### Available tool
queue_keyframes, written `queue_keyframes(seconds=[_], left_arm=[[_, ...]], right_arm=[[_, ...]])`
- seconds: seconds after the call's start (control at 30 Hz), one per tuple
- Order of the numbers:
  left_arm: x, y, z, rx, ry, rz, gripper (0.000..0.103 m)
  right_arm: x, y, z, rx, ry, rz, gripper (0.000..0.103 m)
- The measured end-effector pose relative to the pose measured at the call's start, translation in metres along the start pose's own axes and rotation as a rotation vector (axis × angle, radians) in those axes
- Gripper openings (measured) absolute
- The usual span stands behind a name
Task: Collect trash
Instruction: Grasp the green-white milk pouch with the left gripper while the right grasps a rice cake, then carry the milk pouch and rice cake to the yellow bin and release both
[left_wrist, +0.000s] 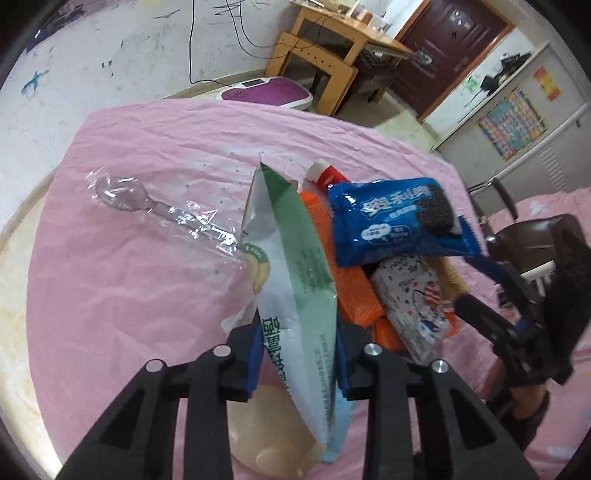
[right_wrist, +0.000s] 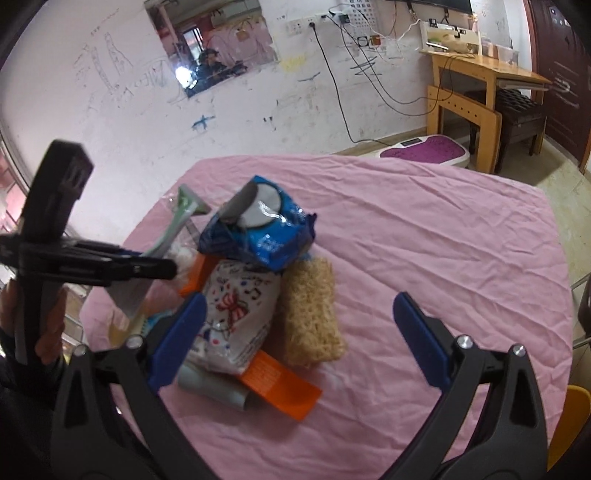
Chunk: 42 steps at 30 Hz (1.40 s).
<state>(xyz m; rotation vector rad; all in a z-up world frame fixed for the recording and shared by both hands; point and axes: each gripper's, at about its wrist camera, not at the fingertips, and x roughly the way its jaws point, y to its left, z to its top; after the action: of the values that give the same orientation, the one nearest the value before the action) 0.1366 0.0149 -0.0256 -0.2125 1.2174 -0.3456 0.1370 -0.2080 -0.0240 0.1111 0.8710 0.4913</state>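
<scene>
Two grippers, one heap of trash, listed from largest down.

Pink wrinkled cloth-covered table (right_wrist: 424, 236): bears everything below.

Trash heap, at the table's near-left part, all pieces touching or overlapping.

White-and-green foil snack bag (left_wrist: 295, 295): pinched between the blue pads of my left gripper (left_wrist: 299, 354), long axis running straight away from those jaws, its upper end standing up over the heap.

Blue glossy cookie packet (right_wrist: 266, 229): on top of the heap, at its far side from my right gripper (right_wrist: 299, 339).

White printed plastic pouch (right_wrist: 236, 314): lies lengthwise between my right jaws, against the left pad.

Tan dry noodle block (right_wrist: 314, 314): just beside the pouch, also inside the right jaws, which stand spread wide and grip nothing.

Orange flat carton (right_wrist: 280, 384): under the pouch.

Clear plastic-wrapped spoon (left_wrist: 162, 210): left of the bag, nearer my left hand, which is occupied.

Judgement: the right gripper is better placed for the pouch; closing along its short side should do.
</scene>
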Motion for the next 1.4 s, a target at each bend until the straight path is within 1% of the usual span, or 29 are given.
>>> queue_keyframes(seconds=[0.07,0.13,0.2,0.37,0.4,0.43,0.47,0.5,0.53,0.63,0.67,0.83,0.97,1.13,1.2,1.27,1.3,1.4], left_arm=[[-0.009,0.001,-0.002,0.000,-0.024,-0.011,0.028],[-0.020,0.003,-0.003,-0.001,-0.045,-0.022,0.028],[-0.031,0.005,-0.006,0.003,-0.063,-0.030,0.028],[-0.040,0.006,-0.006,0.005,-0.076,-0.039,0.028],[-0.039,0.005,-0.006,0.008,-0.074,-0.043,0.028],[-0.039,0.004,-0.005,0.011,-0.072,-0.047,0.028],[-0.041,0.005,-0.007,0.013,-0.071,-0.052,0.028],[-0.042,0.004,-0.008,0.014,-0.071,-0.057,0.028],[-0.043,0.004,-0.009,0.014,-0.069,-0.064,0.028],[-0.045,0.003,-0.010,0.015,-0.073,-0.063,0.028],[-0.046,0.003,-0.011,0.016,-0.074,-0.064,0.028],[-0.047,-0.001,-0.010,0.022,-0.076,-0.054,0.028],[-0.047,-0.008,-0.008,0.039,-0.074,-0.039,0.028],[-0.046,-0.034,-0.006,0.090,-0.070,-0.017,0.028],[-0.044,-0.050,-0.004,0.120,-0.066,-0.011,0.028],[-0.041,-0.058,-0.003,0.139,-0.063,0.000,0.028],[-0.038,-0.064,-0.001,0.149,-0.058,0.016,0.028],[-0.030,-0.067,0.001,0.142,-0.025,0.029,0.028]], right_arm=[[0.000,-0.003,0.002,0.019,-0.004,0.000,0.089],[-0.003,-0.006,0.003,0.030,-0.011,-0.013,0.071],[-0.005,-0.007,0.002,0.023,-0.009,-0.045,0.064],[0.004,-0.002,-0.002,-0.011,0.021,-0.074,0.058],[0.007,0.000,-0.002,-0.023,0.030,-0.086,0.050],[0.011,0.002,-0.003,-0.034,0.043,-0.106,0.039],[0.014,0.004,-0.004,-0.044,0.054,-0.118,0.036],[0.015,0.008,-0.005,-0.061,0.063,-0.115,0.029],[0.018,0.016,-0.005,-0.095,0.075,-0.125,0.026],[0.019,0.027,-0.008,-0.143,0.072,-0.159,0.024],[0.018,0.027,-0.008,-0.139,0.067,-0.157,0.024],[-0.002,0.012,-0.011,-0.057,0.030,-0.118,0.024],[-0.027,0.002,-0.013,-0.025,-0.024,-0.123,0.024],[-0.062,-0.024,-0.022,0.040,-0.091,-0.144,0.024],[-0.080,-0.038,-0.030,0.072,-0.120,-0.164,0.024],[-0.094,-0.051,-0.036,0.107,-0.142,-0.171,0.024],[-0.101,-0.059,-0.040,0.128,-0.148,-0.164,0.024],[-0.108,-0.071,-0.050,0.155,-0.153,-0.161,0.024]])
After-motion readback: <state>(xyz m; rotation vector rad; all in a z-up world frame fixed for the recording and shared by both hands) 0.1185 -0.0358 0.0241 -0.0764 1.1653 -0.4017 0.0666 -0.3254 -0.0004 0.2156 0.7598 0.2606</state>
